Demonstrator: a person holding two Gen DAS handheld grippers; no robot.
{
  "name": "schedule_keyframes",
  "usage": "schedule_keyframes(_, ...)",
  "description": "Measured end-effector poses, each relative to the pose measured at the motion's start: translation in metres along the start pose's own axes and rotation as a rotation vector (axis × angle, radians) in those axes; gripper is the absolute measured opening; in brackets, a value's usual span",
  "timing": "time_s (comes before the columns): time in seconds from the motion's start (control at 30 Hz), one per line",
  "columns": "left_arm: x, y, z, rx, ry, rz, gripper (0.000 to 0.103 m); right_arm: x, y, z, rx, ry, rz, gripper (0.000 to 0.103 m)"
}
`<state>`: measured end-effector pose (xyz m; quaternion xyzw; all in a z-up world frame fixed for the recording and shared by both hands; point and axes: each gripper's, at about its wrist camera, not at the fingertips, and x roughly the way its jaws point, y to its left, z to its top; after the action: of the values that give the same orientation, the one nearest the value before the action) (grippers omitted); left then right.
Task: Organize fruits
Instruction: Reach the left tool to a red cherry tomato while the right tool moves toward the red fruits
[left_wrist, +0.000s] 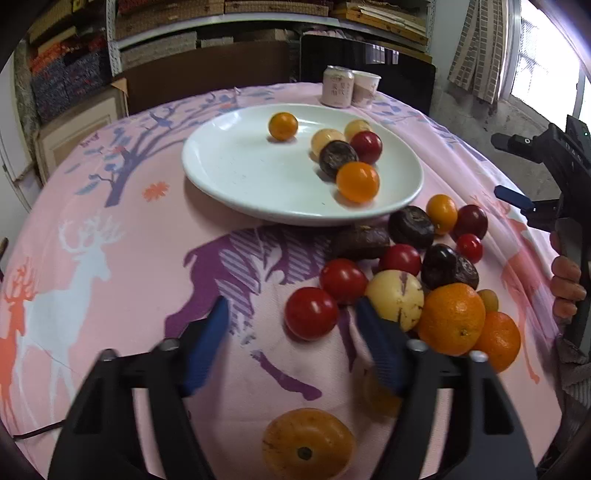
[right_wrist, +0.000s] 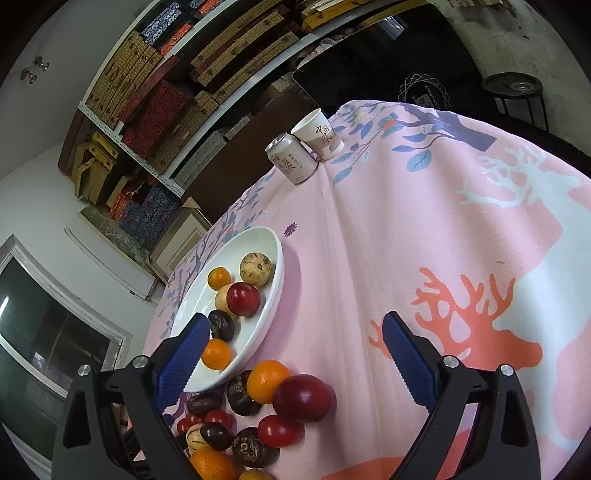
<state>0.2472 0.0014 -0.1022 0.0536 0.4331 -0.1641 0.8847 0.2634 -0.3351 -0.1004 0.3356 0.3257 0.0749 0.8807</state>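
Left hand-held gripper hangs wide open, empty, right by a red tomato on the desk. Right hand-held gripper is open too. White plate holds six fruits

Black left gripper and right gripper, ribbed blue fingers, silver screws.

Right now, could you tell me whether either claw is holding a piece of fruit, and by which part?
Nothing is held. The left claw is open above the cloth beside the fruit pile, and the right claw is open and empty too.
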Motion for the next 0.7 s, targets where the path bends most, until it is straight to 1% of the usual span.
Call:
schedule_keyframes(0.03, 0.002, 0.001, 0.000, -0.004, 0.006, -0.004, 0.053, -0.001, 0.000, 0.000, 0.001, 0.000, 0.001, 0.095)
schedule_keyframes(0.07, 0.002, 0.001, 0.000, -0.007, 0.006, -0.008, 0.052, -0.001, 0.000, 0.000, 0.003, 0.001, 0.002, 0.096)
schedule_keyframes(0.13, 0.001, 0.000, 0.000, -0.005, -0.002, -0.023, 0.052, -0.001, -0.001, 0.000, 0.009, 0.003, 0.004, 0.096)
schedule_keyframes(0.2, 0.002, -0.001, 0.001, 0.003, -0.004, -0.023, 0.052, 0.000, -0.002, 0.001, 0.015, 0.007, 0.004, 0.097)
schedule_keyframes(0.3, 0.009, -0.005, 0.001, 0.017, 0.020, -0.014, 0.052, 0.000, -0.001, 0.001, 0.009, 0.008, 0.004, 0.097)
schedule_keyframes(0.43, 0.009, -0.006, 0.001, 0.019, 0.017, -0.027, 0.052, 0.001, 0.003, 0.000, -0.015, 0.008, -0.006, 0.097)
schedule_keyframes(0.53, 0.010, -0.005, 0.001, 0.008, 0.025, -0.060, 0.042, 0.002, 0.002, 0.000, -0.010, 0.012, -0.011, 0.097)
schedule_keyframes(0.7, 0.011, -0.004, 0.002, 0.000, 0.025, -0.060, 0.036, 0.003, 0.001, 0.000, -0.014, 0.009, -0.030, 0.097)
